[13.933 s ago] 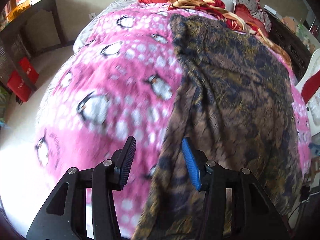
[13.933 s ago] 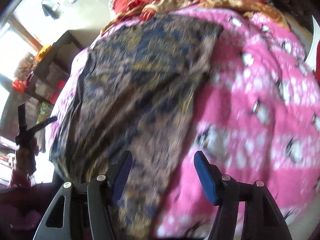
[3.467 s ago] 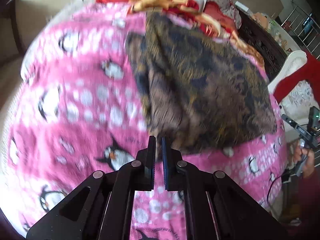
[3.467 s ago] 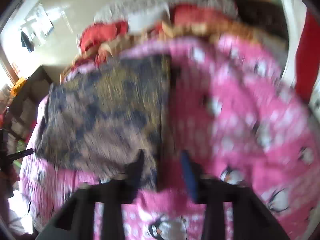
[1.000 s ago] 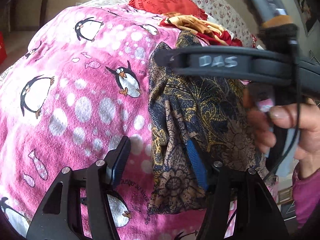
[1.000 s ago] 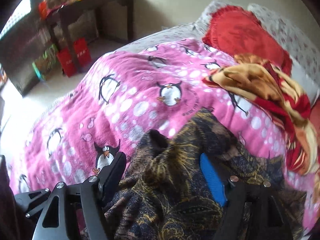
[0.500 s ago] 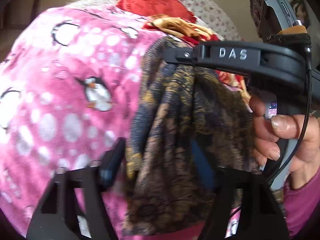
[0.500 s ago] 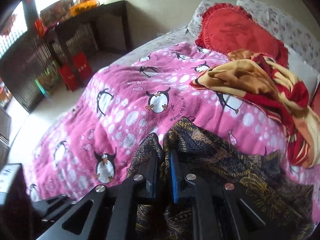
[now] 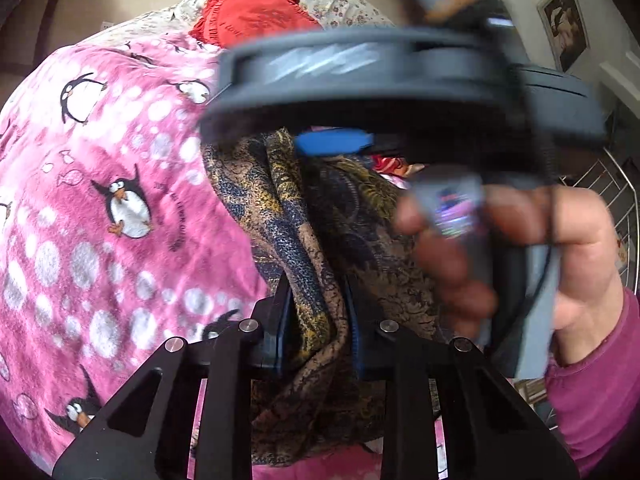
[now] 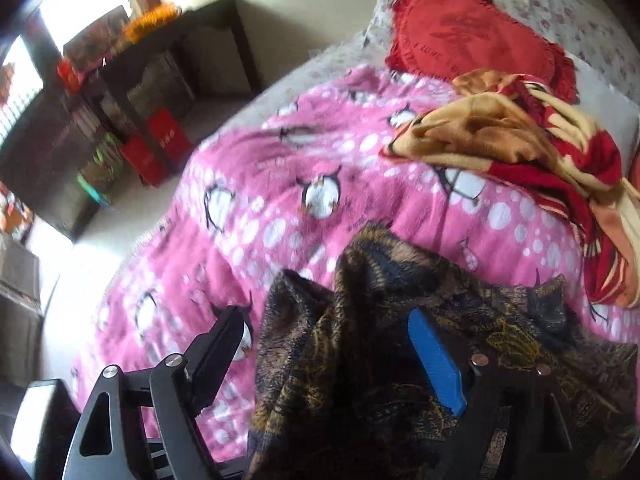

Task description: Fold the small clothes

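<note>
A dark brown, gold and navy patterned cloth (image 9: 296, 240) hangs bunched above the pink penguin blanket (image 9: 100, 168). My left gripper (image 9: 318, 308) is closing, and its pads pinch a thick fold of the cloth from both sides. My right gripper (image 10: 328, 344) is opening wide above the cloth's rumpled top (image 10: 360, 320), which lies loose between its fingers without touching them. In the left wrist view the right gripper's blue pad (image 9: 332, 142) shows just above the cloth, blurred, with a person's hand (image 9: 560, 248) around its handle.
A red frilled cushion (image 10: 472, 36) and a crumpled red-and-yellow blanket (image 10: 520, 136) lie at the head of the bed. A dark shelf unit (image 10: 120, 92) with red boxes stands on the floor to the left. A wire rack (image 9: 616, 200) is on the right.
The right gripper, shut on the cloth's top half a second ago, has sprung open. The left gripper has narrowed onto the bunched cloth and risen with it.
</note>
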